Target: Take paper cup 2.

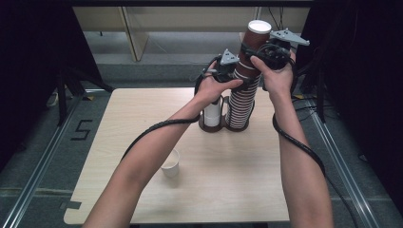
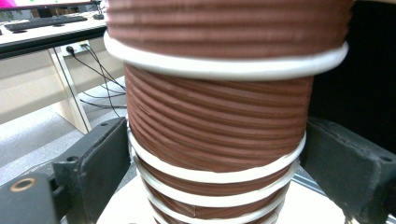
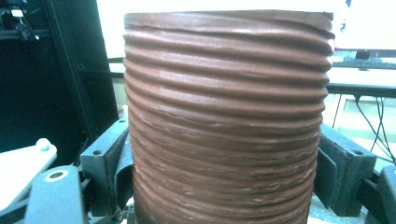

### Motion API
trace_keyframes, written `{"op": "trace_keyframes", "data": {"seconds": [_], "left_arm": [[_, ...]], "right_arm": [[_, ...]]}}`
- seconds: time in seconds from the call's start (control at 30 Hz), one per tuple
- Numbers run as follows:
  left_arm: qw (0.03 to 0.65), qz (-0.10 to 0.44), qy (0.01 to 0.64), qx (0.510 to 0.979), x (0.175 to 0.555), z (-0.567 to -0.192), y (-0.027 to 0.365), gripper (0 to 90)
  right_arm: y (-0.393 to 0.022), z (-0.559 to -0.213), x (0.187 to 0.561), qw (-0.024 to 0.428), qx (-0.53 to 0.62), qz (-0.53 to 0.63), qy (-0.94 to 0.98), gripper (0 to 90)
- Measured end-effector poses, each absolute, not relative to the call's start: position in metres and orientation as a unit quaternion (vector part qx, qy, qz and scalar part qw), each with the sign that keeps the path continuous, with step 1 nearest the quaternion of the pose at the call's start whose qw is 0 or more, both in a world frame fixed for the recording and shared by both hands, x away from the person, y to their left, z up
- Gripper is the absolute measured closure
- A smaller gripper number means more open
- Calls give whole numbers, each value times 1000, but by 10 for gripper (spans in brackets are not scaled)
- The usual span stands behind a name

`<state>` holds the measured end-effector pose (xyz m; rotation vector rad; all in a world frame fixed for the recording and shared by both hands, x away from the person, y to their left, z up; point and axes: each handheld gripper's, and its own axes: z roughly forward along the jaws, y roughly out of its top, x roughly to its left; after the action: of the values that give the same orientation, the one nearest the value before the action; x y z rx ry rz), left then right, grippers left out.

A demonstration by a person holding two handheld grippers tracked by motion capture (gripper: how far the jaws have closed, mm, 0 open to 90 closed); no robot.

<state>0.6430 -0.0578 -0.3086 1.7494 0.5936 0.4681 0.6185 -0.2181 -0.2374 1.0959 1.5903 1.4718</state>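
Observation:
A tall stack of brown ribbed paper cups (image 1: 240, 102), bottoms up with white rims, rises from a dark two-slot holder (image 1: 223, 128) at the table's far middle. My left gripper (image 1: 234, 76) reaches in from the left at the stack's upper part. In the left gripper view its jaws press both sides of the brown stack (image 2: 215, 126), just below a white rim. My right gripper (image 1: 260, 50) sits higher, on the right. Its jaws clasp the top cup (image 3: 224, 116) on both sides, and that cup (image 1: 256, 33) leans a little to the right.
A short stack of white cups (image 1: 212, 113) fills the holder's left slot. A single white cup (image 1: 170, 165) stands upright on the wooden table (image 1: 228, 190), near my left forearm. Beyond the table's far edge are pale shelving and cables.

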Motion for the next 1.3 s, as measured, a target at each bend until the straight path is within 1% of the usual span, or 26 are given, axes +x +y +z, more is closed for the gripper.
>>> {"op": "trace_keyframes", "data": {"seconds": [0.37, 0.47, 0.83, 0.93, 0.97, 1.1, 1.3], "left_arm": [[580, 201, 256, 747, 643, -309, -58, 85], [573, 204, 250, 754, 644, -308, -57, 85], [573, 195, 245, 757, 643, -307, -54, 79], [572, 198, 244, 758, 642, -306, -50, 63], [578, 197, 249, 752, 641, -306, -49, 63], [574, 203, 243, 756, 637, -301, -41, 64], [575, 198, 246, 754, 624, -296, -28, 84]], "right_arm": [[-220, -219, 614, 364, 410, 578, 604, 221], [-221, -215, 612, 369, 405, 582, 601, 222], [-228, -194, 599, 371, 392, 607, 583, 222], [-230, -190, 595, 375, 387, 611, 580, 222], [-230, -188, 593, 374, 386, 614, 578, 222], [-231, -181, 588, 381, 378, 617, 576, 222], [-236, -182, 577, 387, 376, 614, 575, 222]]}}
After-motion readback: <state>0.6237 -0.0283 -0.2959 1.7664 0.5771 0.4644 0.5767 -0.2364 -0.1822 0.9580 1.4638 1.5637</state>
